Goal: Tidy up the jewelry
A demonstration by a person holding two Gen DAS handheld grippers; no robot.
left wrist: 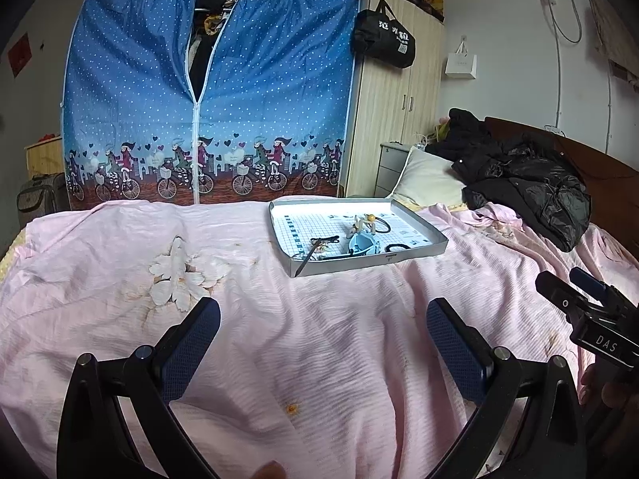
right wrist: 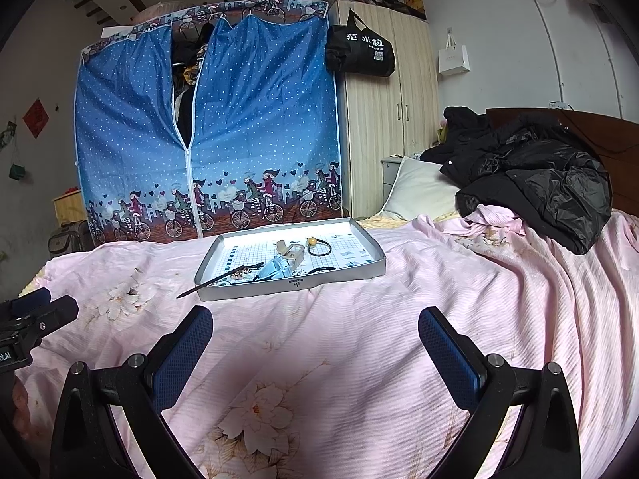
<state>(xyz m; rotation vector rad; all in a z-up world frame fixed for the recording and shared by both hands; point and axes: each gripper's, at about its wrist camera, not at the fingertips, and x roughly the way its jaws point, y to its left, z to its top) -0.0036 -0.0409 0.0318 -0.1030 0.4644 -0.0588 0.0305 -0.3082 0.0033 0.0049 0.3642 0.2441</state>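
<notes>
A wide pink floral bedspread lies bare between both hand-held grippers and a shallow grey tray farther up the bed. Left hand-held gripper and right hand-held gripper hover released, empty; the right one's body reads "DAS". A dark hair stick overhangs the tray's near-left rim, pointing outward.
</notes>
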